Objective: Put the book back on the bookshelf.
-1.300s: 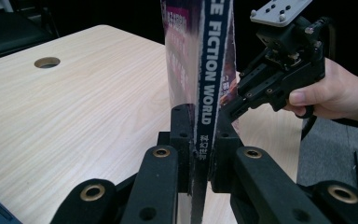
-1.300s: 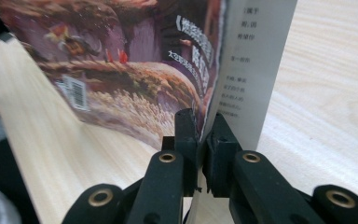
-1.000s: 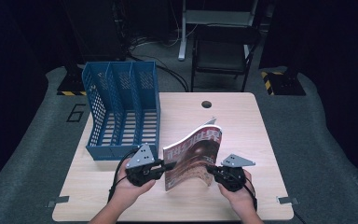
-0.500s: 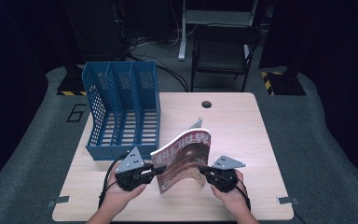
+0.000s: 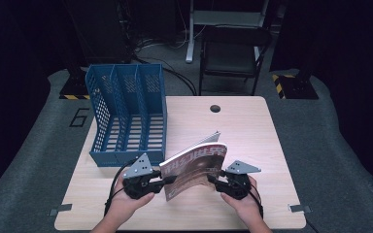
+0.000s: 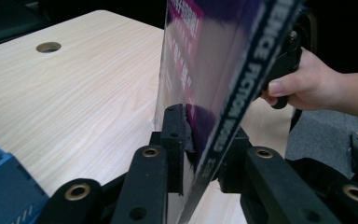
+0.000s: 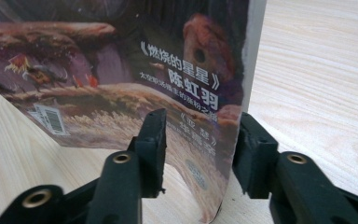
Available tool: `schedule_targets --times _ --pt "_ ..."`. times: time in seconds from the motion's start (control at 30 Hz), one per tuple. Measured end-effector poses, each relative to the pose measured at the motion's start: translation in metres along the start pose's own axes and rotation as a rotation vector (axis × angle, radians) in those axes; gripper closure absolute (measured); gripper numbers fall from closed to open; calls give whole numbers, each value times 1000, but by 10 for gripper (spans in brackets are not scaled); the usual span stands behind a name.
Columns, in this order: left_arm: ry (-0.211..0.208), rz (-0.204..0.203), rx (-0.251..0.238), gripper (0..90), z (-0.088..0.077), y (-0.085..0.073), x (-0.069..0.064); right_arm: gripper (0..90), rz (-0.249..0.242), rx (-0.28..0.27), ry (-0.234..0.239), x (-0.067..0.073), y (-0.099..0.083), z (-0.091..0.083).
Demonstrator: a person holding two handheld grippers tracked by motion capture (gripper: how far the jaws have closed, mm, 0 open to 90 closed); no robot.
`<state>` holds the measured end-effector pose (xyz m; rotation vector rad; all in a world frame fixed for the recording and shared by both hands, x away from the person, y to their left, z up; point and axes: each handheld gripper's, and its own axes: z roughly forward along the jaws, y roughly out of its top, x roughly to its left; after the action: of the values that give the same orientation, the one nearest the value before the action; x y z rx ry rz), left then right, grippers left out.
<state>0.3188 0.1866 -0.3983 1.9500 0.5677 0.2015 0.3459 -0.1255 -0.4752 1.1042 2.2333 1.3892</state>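
Observation:
A glossy magazine stands on edge above the front of the wooden table, cover toward me and pages bowed. My left gripper is at its left end. In the left gripper view that gripper is shut on the magazine's spine. My right gripper is at the magazine's right end. In the right gripper view its jaws stand apart, open, around the lower free edge of the magazine, so the right gripper is not clamping it. The page edge lies against one jaw.
A blue three-slot file rack lies at the left of the table, its near corner close to my left gripper. A cable hole is at the back centre. A black chair stands beyond the table.
Both grippers and the magazine have come a little nearer the front edge and slightly left. The magazine's top has dropped lower.

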Motion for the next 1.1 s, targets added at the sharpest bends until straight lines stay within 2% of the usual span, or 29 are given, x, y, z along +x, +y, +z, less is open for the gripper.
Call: schedule_targets --times 0.07,0.13,0.27,0.3,0.33,0.43,0.5,0.6,0.63,0.7,0.9,0.97,1.1 --pt "0 6 4 738 0 2 0 540 8 -4 7 0 0 -1" --pt "4 -8 -4 720 1 5 -1 522 7 -1 9 -1 0 -2" --pt "24 -33 22 666 1 10 -1 509 25 -5 9 -2 0 -4" --pt "26 -31 36 644 -1 14 1 505 14 -7 13 -4 0 -5" --pt "28 -42 28 637 -1 16 2 505 25 -9 13 -4 0 -6" --pt "25 -40 29 627 -5 22 3 505 22 -10 14 -5 0 -6" --pt "29 -13 46 615 -10 33 5 507 26 -14 17 -6 0 -6" --pt "30 -2 50 611 -12 40 5 508 30 -17 16 -5 1 -6" --pt "31 -11 51 603 -12 43 5 507 37 -18 17 -5 1 -7" --pt "33 -4 69 604 -12 49 6 506 33 -20 16 -5 0 -7" --pt "45 -5 78 588 -14 64 3 505 34 -20 18 -5 0 -7" --pt "29 -12 91 582 -15 69 3 505 36 -19 19 -5 0 -7" --pt "33 -12 107 556 -13 79 3 504 35 -18 20 -5 0 -7"
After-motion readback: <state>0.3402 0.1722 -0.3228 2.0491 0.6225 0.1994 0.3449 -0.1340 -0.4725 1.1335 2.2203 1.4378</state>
